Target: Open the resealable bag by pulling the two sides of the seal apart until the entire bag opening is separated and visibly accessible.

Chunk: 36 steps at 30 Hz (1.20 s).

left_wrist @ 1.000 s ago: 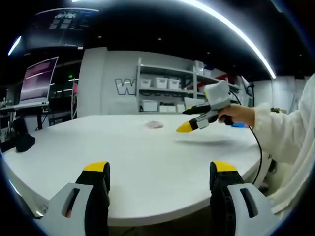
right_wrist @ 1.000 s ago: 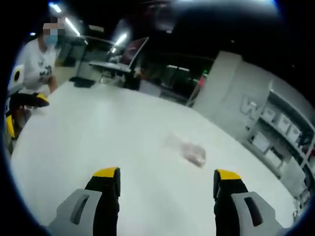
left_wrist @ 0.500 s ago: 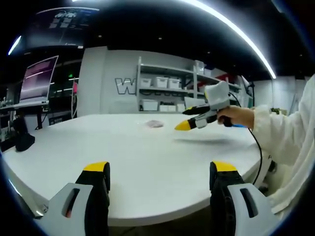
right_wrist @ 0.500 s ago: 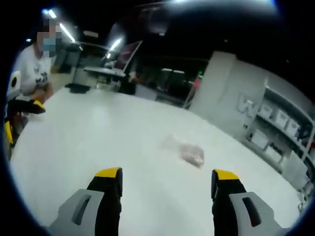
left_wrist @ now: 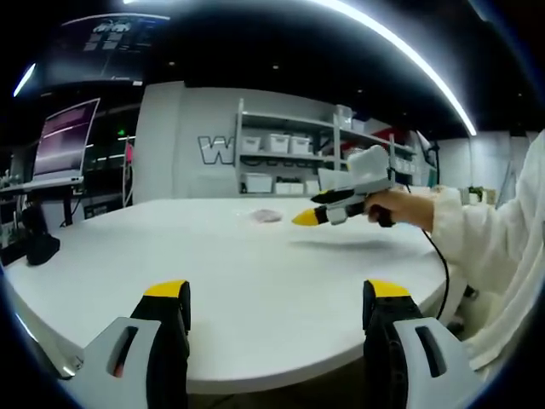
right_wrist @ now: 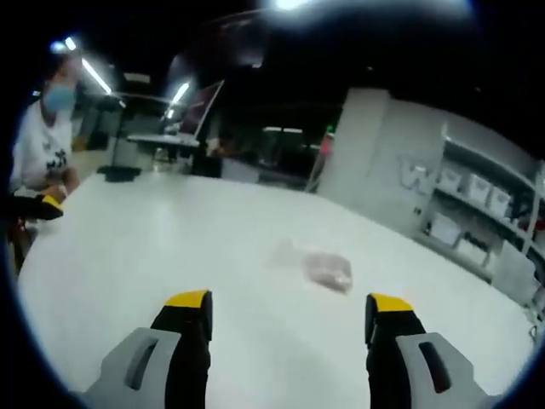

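Observation:
A small clear resealable bag (right_wrist: 319,267) with pinkish contents lies flat on the round white table (right_wrist: 153,247); in the left gripper view the bag (left_wrist: 266,216) shows far off near the table's back. My right gripper (right_wrist: 288,305) hovers open above the table, short of the bag, nothing between its jaws. In the left gripper view that right gripper (left_wrist: 306,218) shows, held by a hand in a white sleeve, yellow tips pointing left toward the bag. My left gripper (left_wrist: 279,294) stands open at the near table edge, far from the bag.
A shelf unit (left_wrist: 285,158) with white bins stands against the back wall. A monitor (left_wrist: 66,136) and a dark object (left_wrist: 38,243) sit at the left. A person in a white shirt (right_wrist: 43,145) is at the table's far left side.
The right gripper has moved left toward the bag, which now sits closer and more centred between its jaws. The left gripper has held still.

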Motion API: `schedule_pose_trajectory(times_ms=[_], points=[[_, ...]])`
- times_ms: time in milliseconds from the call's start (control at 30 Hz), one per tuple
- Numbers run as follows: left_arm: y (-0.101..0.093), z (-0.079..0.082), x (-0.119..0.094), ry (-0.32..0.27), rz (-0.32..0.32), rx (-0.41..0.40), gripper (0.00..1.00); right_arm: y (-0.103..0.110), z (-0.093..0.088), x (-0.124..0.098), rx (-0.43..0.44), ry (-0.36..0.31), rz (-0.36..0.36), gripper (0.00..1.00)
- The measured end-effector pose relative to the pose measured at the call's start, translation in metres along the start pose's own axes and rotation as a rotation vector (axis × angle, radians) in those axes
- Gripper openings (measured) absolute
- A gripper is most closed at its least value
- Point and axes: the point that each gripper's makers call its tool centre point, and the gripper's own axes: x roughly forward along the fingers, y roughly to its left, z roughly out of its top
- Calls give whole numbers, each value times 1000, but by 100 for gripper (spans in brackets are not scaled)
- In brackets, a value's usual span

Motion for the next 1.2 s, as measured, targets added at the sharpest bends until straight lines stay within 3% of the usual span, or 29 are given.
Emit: schedule_pose_trajectory(times_ms=[167, 567, 733, 900, 1200], points=[[1, 0, -2, -2, 4, -1, 82, -3, -3, 3, -48, 26, -6, 73], [-1, -1, -3, 2, 0, -1, 82, -5, -2, 13, -38, 27, -19, 70], [0, -1, -4, 2, 4, -1, 82, -2, -1, 19, -76, 38, -15, 71], [3, -4, -3, 8, 10, -4, 82, -2, 1, 24, -191, 65, -6, 71], [3, -6, -1, 15, 6, -8, 82, -6, 7, 33, -210, 55, -13, 71]])
